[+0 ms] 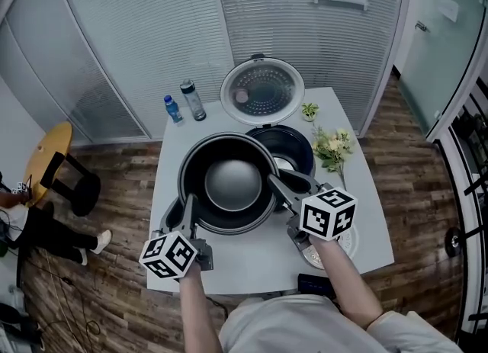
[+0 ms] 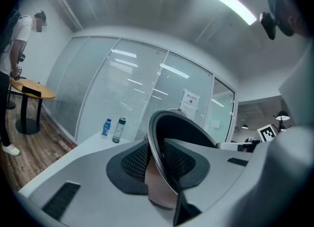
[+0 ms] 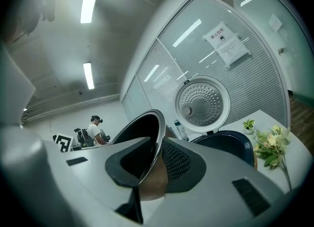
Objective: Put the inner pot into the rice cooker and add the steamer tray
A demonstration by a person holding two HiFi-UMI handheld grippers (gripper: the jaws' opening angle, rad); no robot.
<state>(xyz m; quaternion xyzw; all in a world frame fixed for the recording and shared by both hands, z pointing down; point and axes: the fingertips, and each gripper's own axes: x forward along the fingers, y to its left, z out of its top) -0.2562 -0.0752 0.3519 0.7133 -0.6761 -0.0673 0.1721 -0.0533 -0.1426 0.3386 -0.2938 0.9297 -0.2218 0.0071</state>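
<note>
The dark inner pot [image 1: 229, 184] hangs in the air above the white table, held by its rim on both sides. My left gripper [image 1: 185, 210] is shut on the pot's left rim [image 2: 158, 164], and my right gripper [image 1: 280, 185] is shut on the right rim [image 3: 153, 160]. The rice cooker [image 1: 293, 146] stands open just behind and right of the pot, its round lid [image 1: 261, 90] raised; it shows again as the rice cooker [image 3: 230, 145] with lid [image 3: 202, 104] in the right gripper view. A pale round tray [image 1: 345, 243] lies half hidden under my right gripper.
Two bottles [image 1: 184, 103] stand at the table's far left corner, also bottles [image 2: 113, 129]. A flower bunch [image 1: 333, 148] and a small plant [image 1: 309, 110] sit right of the cooker. A wooden side table [image 1: 47, 157] stands left; a person [image 2: 12, 74] stands there.
</note>
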